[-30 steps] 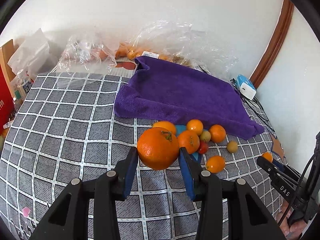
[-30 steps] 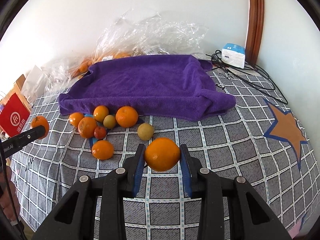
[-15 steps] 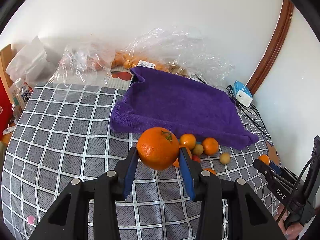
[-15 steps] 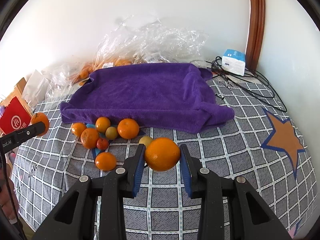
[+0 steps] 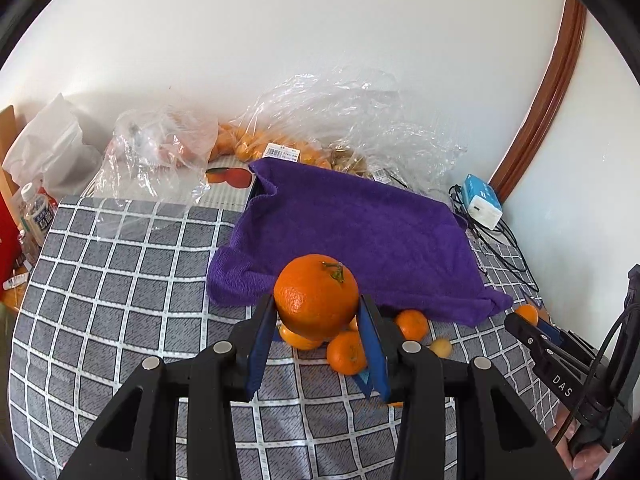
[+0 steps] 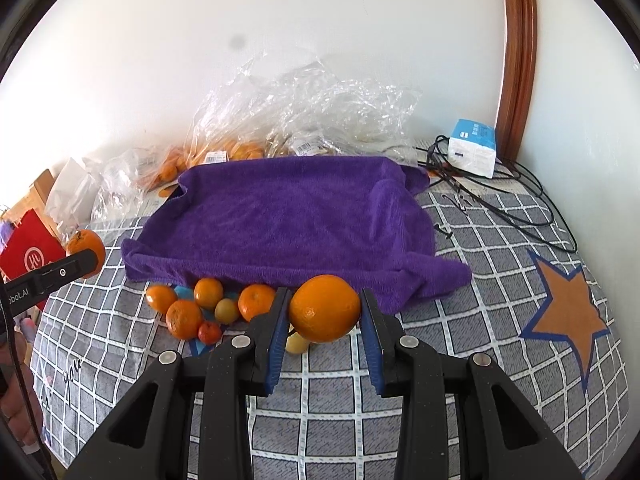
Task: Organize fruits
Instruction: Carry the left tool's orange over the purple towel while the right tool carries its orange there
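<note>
Left tool (image 5: 318, 312) clamped a stemmed orange (image 5: 316, 296); right tool (image 6: 325, 312) clamped a smooth orange (image 6: 325, 307). Both were held above loose fruit (image 6: 200, 310) near the purple towel's (image 6: 288, 216) near edge.

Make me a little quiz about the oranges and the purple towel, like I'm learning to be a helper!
1. True or false: each gripper is shut on an orange.
2. Which colour is the towel? A) green B) purple C) yellow
3. Fill in: the loose fruit pile lies on the checked cloth, along the towel's ____ edge.

Key
1. True: the left gripper clamps a stemmed orange, and the right gripper clamps a smooth orange.
2. B
3. near (front), the edge closest to the cameras.
</note>
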The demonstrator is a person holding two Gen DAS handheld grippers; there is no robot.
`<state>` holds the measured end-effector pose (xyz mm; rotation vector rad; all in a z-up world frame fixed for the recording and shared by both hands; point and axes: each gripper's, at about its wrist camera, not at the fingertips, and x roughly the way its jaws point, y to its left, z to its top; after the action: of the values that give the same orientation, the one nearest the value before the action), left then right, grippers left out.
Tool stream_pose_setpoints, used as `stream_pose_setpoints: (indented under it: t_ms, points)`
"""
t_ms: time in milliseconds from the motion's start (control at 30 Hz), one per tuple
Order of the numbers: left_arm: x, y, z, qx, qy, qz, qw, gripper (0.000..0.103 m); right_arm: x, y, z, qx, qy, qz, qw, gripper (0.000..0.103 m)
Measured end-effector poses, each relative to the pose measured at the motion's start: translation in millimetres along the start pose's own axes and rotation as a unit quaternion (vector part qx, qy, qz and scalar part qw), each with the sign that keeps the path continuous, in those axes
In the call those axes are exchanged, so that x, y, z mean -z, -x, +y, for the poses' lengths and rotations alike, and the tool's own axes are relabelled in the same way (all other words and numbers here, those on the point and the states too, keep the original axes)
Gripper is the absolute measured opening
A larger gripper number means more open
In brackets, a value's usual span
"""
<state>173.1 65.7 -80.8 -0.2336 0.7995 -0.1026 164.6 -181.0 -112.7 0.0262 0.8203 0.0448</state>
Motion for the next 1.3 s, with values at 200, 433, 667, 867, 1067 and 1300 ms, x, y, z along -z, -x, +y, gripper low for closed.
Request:
stream_pose_setpoints:
  t_ms: [200,433,667,867,1067,1300]
  points:
    - [-16.1,-10.7,-1.5,0.002,0.002,-0.002,1.0,0.039,-16.3,-8.5,0.5,0.003,0.001,-0.006,1.0,0.034]
    - [-29.7,-24.7,-0.7,-0.001,0.001,0.001,1.0,0.039,-31.5,-23.9,1.1,0.005,-0.001,-0.006,1.0,0.034]
    - [-43.3,-40.9,1.5,-0.001,0.001,0.002,1.0,0.039,-45.4,-41.1,2.1,0.003,0.002,-0.007,1.0,0.034]
    - [-52.7,-62.5,5.1,0.0,0.004,0.009,0.9999,0.039,-55.8,-60.0,4.5,0.004,0.009,-0.003,1.0,0.034]
    - [-58.0,-81.7,13.6,0.013,0.013,0.016,0.9997,0.039,-61.4,-78.0,4.7,0.007,0.015,0.001,1.0,0.034]
    - [-63.0,-101.7,19.2,0.023,0.02,0.025,0.9992,0.039,-65.8,-103.0,0.8,0.011,0.019,0.01,1.0,0.034]
